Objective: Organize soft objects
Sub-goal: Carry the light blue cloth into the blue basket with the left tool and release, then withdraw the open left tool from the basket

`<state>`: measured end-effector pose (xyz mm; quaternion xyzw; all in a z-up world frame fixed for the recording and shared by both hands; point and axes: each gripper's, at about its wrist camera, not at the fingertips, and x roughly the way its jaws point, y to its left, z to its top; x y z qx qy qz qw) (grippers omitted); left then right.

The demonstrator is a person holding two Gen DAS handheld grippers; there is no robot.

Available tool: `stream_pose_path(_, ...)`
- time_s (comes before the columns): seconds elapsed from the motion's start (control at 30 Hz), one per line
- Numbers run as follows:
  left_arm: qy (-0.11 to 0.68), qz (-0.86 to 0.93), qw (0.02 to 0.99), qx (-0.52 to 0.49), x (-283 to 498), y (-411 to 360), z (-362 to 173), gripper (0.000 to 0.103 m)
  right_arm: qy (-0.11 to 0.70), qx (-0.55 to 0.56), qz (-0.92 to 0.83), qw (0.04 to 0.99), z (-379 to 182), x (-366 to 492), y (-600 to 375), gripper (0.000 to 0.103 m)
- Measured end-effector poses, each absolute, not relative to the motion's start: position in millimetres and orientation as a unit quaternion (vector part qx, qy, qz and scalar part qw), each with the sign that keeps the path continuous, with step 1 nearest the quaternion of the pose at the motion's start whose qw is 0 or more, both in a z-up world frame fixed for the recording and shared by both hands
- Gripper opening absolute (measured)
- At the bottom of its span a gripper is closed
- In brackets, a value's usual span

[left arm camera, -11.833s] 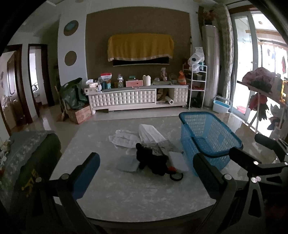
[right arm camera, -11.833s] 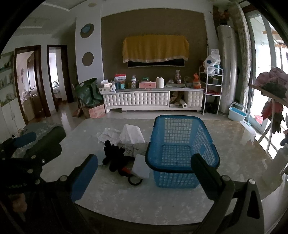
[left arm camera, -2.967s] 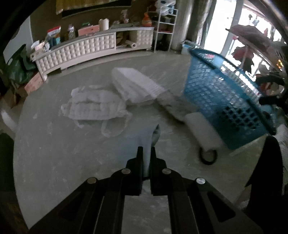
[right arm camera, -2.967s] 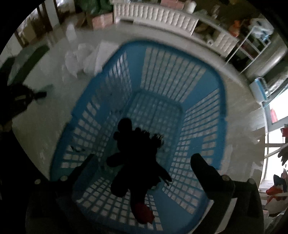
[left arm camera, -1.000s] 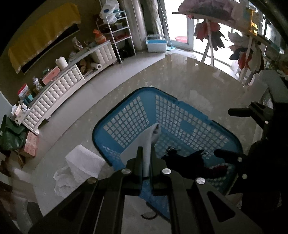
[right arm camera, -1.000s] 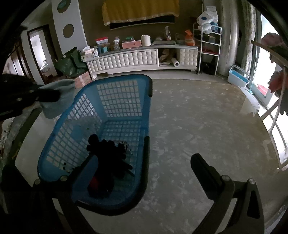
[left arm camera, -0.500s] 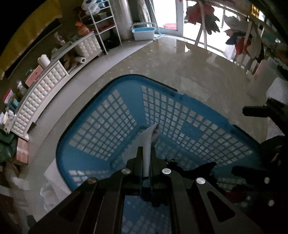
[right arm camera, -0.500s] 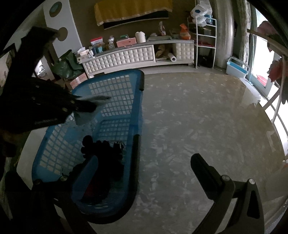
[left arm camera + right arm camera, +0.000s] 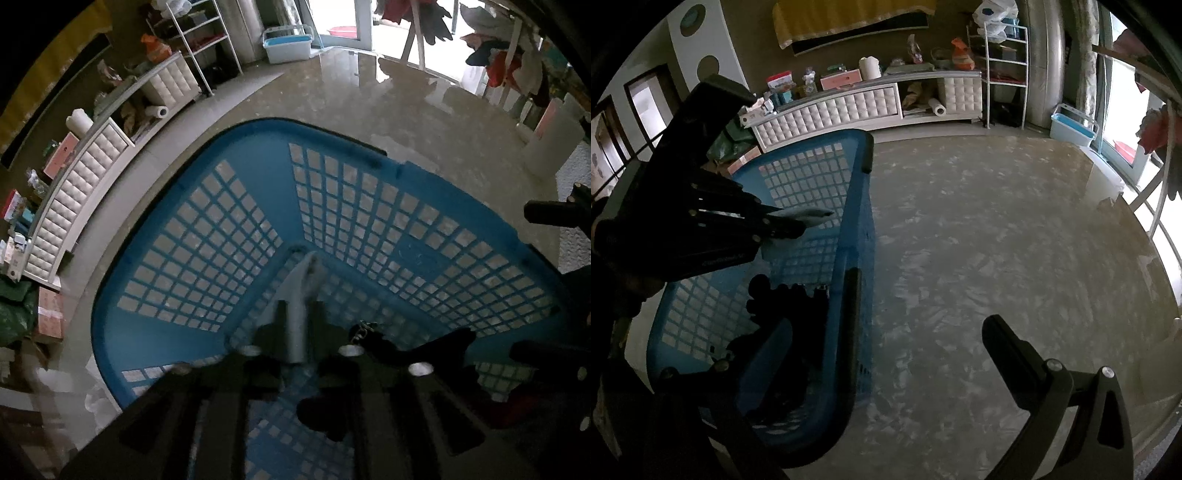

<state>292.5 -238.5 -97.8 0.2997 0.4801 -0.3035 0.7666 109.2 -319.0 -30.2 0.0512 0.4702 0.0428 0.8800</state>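
Note:
My left gripper (image 9: 300, 314) is shut on a grey cloth (image 9: 300, 291) and holds it inside the blue mesh basket (image 9: 207, 155), above its floor. A black plush toy (image 9: 402, 350) lies in the basket beside my left gripper. In the right wrist view the left gripper (image 9: 798, 225) with the grey cloth (image 9: 812, 214) hangs over the basket (image 9: 860, 236), and the black plush toy (image 9: 790, 306) lies below it. My right gripper (image 9: 886, 354) is open and empty, its left finger over the basket's near end, its right finger over the floor.
A white pile of soft things (image 9: 92, 395) peeks out on the floor left of the basket. A long white cabinet (image 9: 849, 103) and a wire shelf (image 9: 1004, 62) stand at the back. A small blue tub (image 9: 1073, 127) and a drying rack (image 9: 491, 55) stand near the window.
My left gripper has carried the grey cloth lower and deeper into the basket. My right gripper has drifted slightly right, so the basket sits further left in its view.

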Motion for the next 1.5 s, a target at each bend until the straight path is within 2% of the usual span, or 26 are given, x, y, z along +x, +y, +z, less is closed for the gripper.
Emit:
stream_pose_path(0.03,0.484,-0.305,0.763,0.300,292.8,-238.7,-98.0,0.040,0.470,0.051,0.043,0.880,-30.1,109.2,-318.7,0.103)
stream_pose_path(0.07,0.486,-0.306,0.762,0.299,293.7,-237.6,-98.1,0.047,0.470,0.051,0.043,0.880,-29.7,109.0,-318.5,0.103)
stream_pose_path(0.1,0.486,-0.306,0.762,0.298,294.2,-239.4,-97.4,0.049,0.470,0.051,0.043,0.880,-29.7,108.9,-318.9,0.103)
stream_pose_path(0.17,0.479,-0.310,0.767,0.292,292.7,-239.6,-93.5,0.060,0.470,0.052,0.042,0.880,-30.0,108.8,-319.6,0.103)
stream_pose_path(0.37,0.475,-0.298,0.774,0.293,288.5,-235.6,-88.5,0.077,0.464,0.048,0.039,0.883,-29.5,106.6,-318.7,0.103)
stream_pose_path(0.63,0.460,-0.288,0.792,0.280,269.4,-214.4,-62.1,0.077,0.463,0.057,0.034,0.884,-26.7,103.4,-318.6,0.103)
stream_pose_path(0.7,0.456,-0.283,0.796,0.279,262.4,-205.7,-54.5,0.080,0.466,0.053,0.032,0.883,-24.4,101.8,-316.1,0.103)
stream_pose_path(0.73,0.455,-0.282,0.798,0.278,259.0,-201.6,-50.7,0.084,0.466,0.052,0.031,0.883,-23.0,100.6,-315.2,0.103)
stream_pose_path(1.03,0.423,-0.287,0.817,0.266,211.6,-158.0,-14.8,0.088,0.462,0.051,0.036,0.885,-0.8,87.7,-290.2,0.103)
stream_pose_path(1.1,0.414,-0.291,0.824,0.255,200.2,-147.0,-8.0,0.092,0.458,0.044,0.040,0.887,4.3,84.6,-282.5,0.103)
stream_pose_path(1.17,0.409,-0.294,0.830,0.241,189.2,-136.8,-2.7,0.103,0.456,0.037,0.044,0.888,10.4,81.1,-273.6,0.103)
stream_pose_path(1.5,0.381,-0.266,0.865,0.191,153.7,-72.4,8.2,0.103,0.458,0.000,0.066,0.886,22.7,72.9,-231.7,0.103)
